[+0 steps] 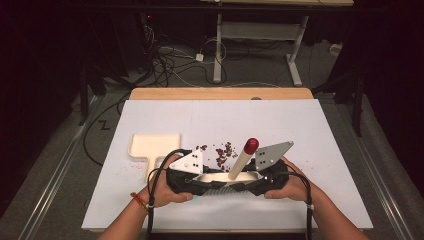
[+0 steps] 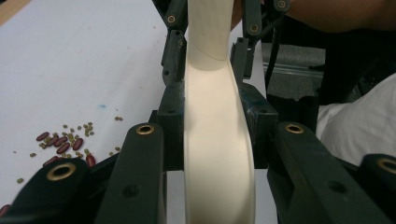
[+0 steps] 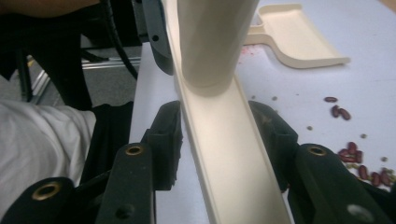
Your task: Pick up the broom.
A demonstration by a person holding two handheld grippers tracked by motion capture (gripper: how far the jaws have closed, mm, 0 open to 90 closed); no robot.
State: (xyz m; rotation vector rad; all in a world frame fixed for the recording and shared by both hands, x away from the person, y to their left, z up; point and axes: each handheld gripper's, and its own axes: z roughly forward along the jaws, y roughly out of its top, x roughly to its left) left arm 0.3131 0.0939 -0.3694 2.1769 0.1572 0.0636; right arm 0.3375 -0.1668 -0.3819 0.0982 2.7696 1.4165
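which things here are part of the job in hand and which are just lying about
In the job: cream brush held by the left gripper and right gripper; dustpan; spilled beans.
Lying about: floor cables; far table frame.

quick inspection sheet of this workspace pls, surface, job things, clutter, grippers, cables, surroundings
surface: white table top, wooden strip along the far edge.
job's things: cream brush with a red-tipped handle, held level between both grippers; cream dustpan lying to the left.
clutter: red beans and small green ones scattered beyond the brush.
grippers: left gripper shut on the brush head; right gripper has its jaws either side of the brush head, contact unclear.
cables: black cable looping from the left gripper; more cables on the floor beyond the table.
surroundings: dark room, white desk frame behind.
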